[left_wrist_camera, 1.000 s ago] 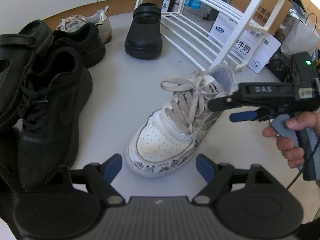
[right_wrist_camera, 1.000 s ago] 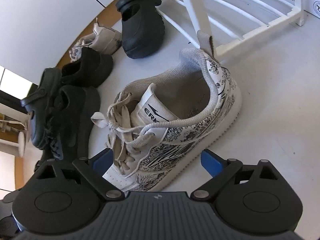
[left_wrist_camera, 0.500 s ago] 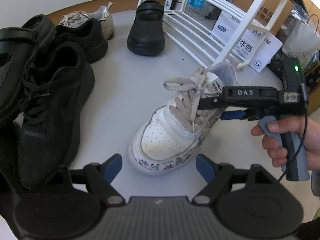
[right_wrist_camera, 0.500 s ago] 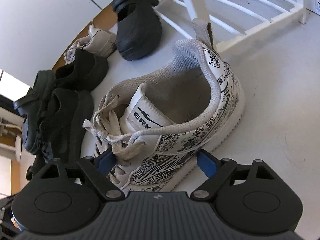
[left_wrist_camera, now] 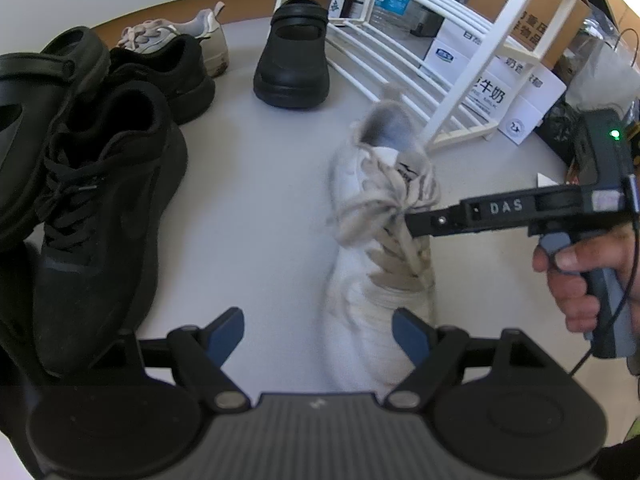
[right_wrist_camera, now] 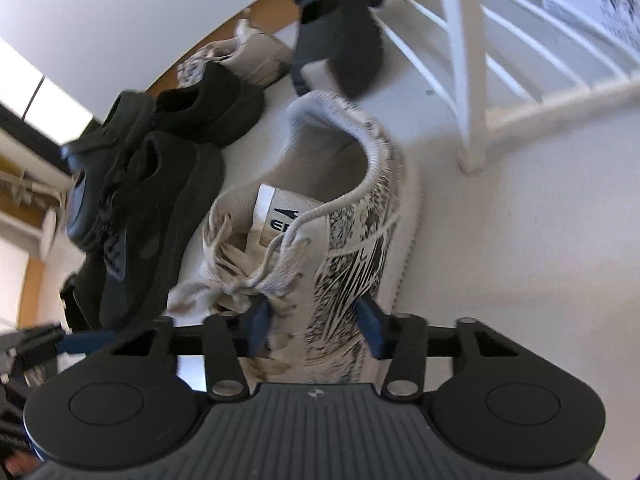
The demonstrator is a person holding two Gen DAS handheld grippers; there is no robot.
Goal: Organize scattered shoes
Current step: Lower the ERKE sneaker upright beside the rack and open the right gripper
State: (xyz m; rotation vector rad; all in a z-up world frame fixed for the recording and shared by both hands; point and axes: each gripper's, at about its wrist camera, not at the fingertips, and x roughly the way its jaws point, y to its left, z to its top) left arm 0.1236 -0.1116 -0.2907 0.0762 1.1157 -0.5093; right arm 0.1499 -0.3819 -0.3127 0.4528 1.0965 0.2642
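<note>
The biggest change is on the pale grey round surface [left_wrist_camera: 260, 200] itself: the white low-top sneaker with black ink-style print and frayed beige laces [right_wrist_camera: 340, 240] has swung round. A second ago its toe pointed toward my left gripper [left_wrist_camera: 318, 330] at a slant, heel close to the foot of the white wire shoe rack [left_wrist_camera: 480, 92]; now it lies nearly straight along my left view, heel pulled a little away from the rack's leg, and it is blurred with motion. It sits between the rack and the heap of black shoes, where the black lace-up sneaker [left_wrist_camera: 100, 216] lies nearest.

Next, my right gripper [right_wrist_camera: 314, 326]: earlier its jaws stood wide on either side of the shoe's flank, and now they are closing, with the printed side wall, the lace eyelets and a bunch of laces between them. The blue pads [right_wrist_camera: 256, 324] look to be on the material already, so I judge the grasp is being taken. That would mean this sneaker is the one about to be lifted toward the rack.

Smallest: my left gripper's jaws are released and empty as before, hanging over the toe.
</note>
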